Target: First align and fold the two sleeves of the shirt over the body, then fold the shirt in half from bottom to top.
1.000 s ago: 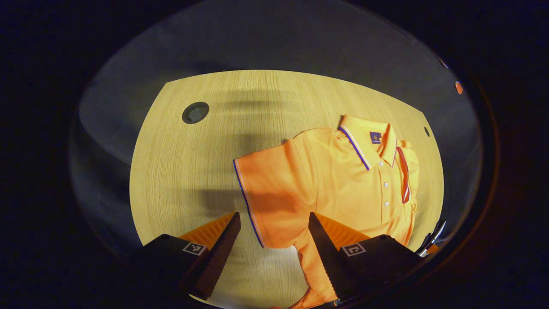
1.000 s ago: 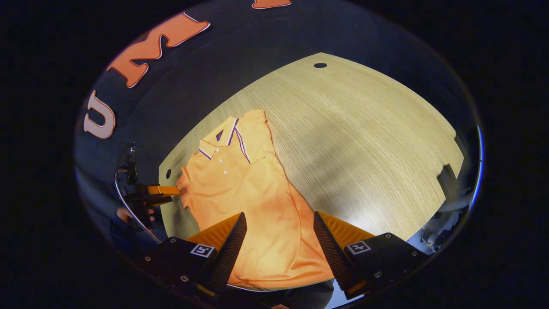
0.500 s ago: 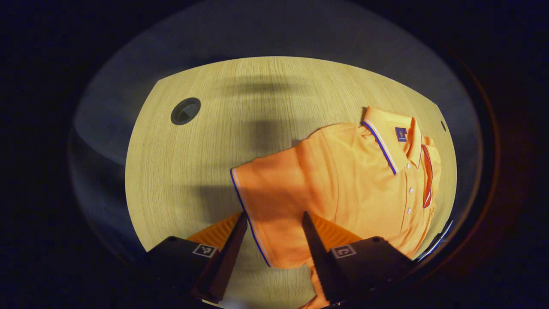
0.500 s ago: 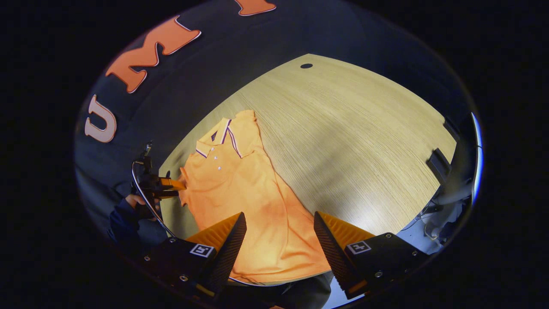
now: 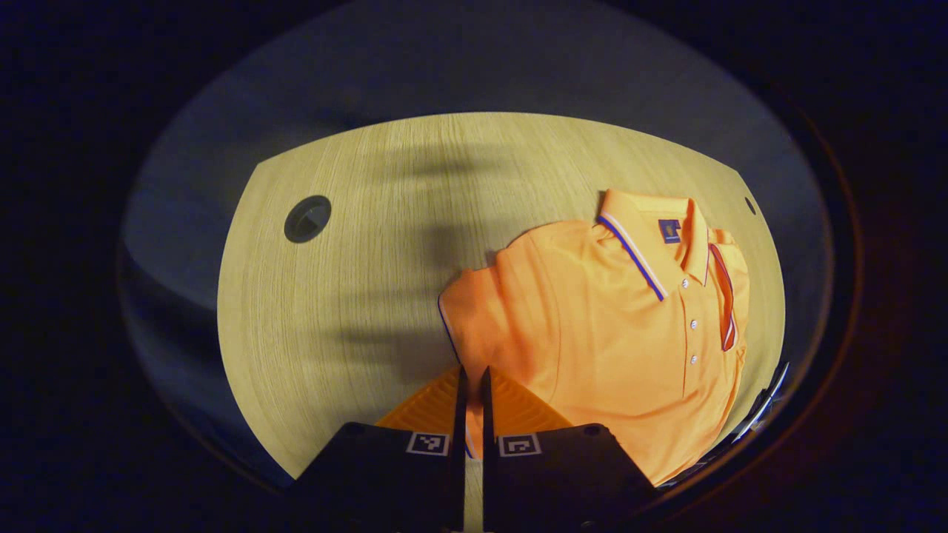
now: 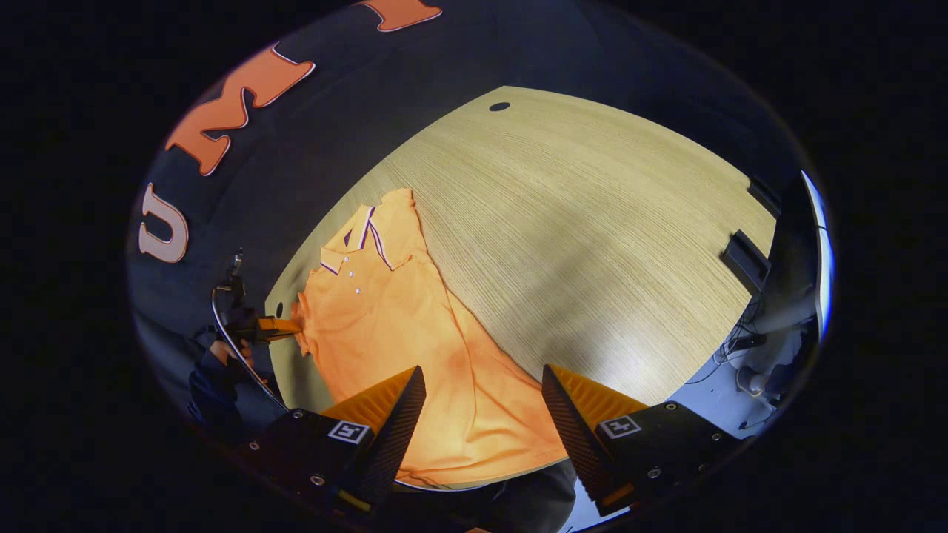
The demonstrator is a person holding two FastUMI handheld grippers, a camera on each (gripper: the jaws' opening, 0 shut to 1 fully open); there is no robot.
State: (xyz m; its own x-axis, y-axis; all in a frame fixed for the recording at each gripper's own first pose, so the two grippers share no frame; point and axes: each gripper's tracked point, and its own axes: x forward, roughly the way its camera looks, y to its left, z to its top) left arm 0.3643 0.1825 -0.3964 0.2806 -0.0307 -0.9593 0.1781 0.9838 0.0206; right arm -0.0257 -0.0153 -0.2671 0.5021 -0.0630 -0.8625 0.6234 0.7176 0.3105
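Observation:
An orange polo shirt lies face up on the wooden table, collar at the far end. In the left gripper view my left gripper is shut on the striped hem of the near sleeve, which bunches up against the body. The other sleeve lies folded over the chest. In the right gripper view my right gripper hangs open above the lower body of the shirt, with nothing between its fingers. Farther off, the left gripper and the hand holding it sit at the sleeve.
A round cable hole lies in the table left of the shirt, a smaller hole beyond the collar. In the right gripper view a dark block sits at the table's right edge, with cables beyond it.
My left gripper went from open around the sleeve hem to shut on it, and the sleeve has bunched toward the body. The right gripper stayed open, drifting a little over the shirt.

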